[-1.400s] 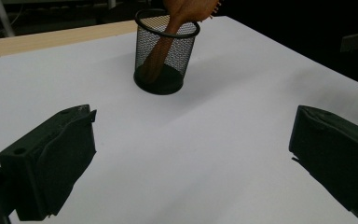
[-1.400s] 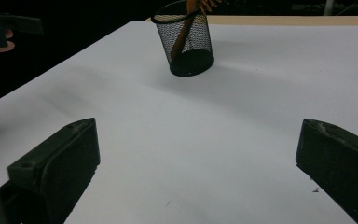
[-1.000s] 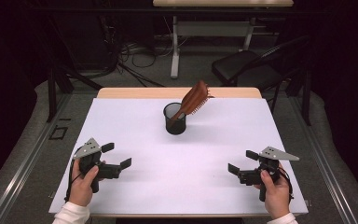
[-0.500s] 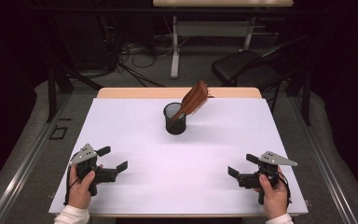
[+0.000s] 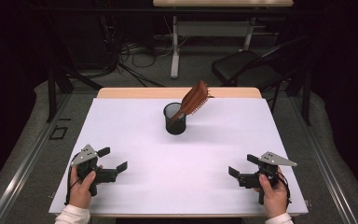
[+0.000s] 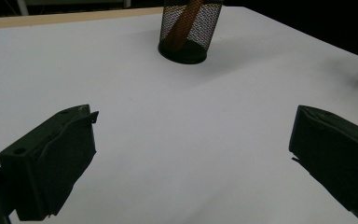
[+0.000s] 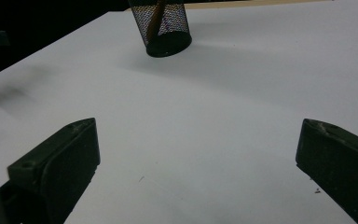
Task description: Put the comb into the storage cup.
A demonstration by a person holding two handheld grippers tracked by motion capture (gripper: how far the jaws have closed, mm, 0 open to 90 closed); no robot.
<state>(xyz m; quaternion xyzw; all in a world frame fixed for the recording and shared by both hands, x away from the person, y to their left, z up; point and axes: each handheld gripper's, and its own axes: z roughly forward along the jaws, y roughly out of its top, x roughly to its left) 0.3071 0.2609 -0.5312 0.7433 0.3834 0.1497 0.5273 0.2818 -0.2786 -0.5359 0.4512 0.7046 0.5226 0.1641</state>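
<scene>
A black mesh cup [image 5: 175, 118] stands upright at the middle back of the white table [image 5: 135, 135]. A brown hairbrush [image 5: 195, 99] leans out of it to the right, handle down inside. The cup [image 6: 189, 30] appears far ahead in the left gripper view, and the cup [image 7: 162, 27] likewise in the right gripper view. My left gripper [image 5: 113, 159] rests low at the front left, open, with nothing between its jaws. My right gripper [image 5: 241, 165] sits at the front right, also open and holding nothing. Both stand well apart from the cup.
A strip of bare wood [image 5: 135, 92] edges the table's far side. Beyond it are a dark chair [image 5: 247, 70], a desk leg [image 5: 174, 46] and cables on the floor. Wide bare tabletop lies between the grippers and the cup.
Both grippers have drawn back toward the table's front edge and slightly outward. The cup and hairbrush have not moved.
</scene>
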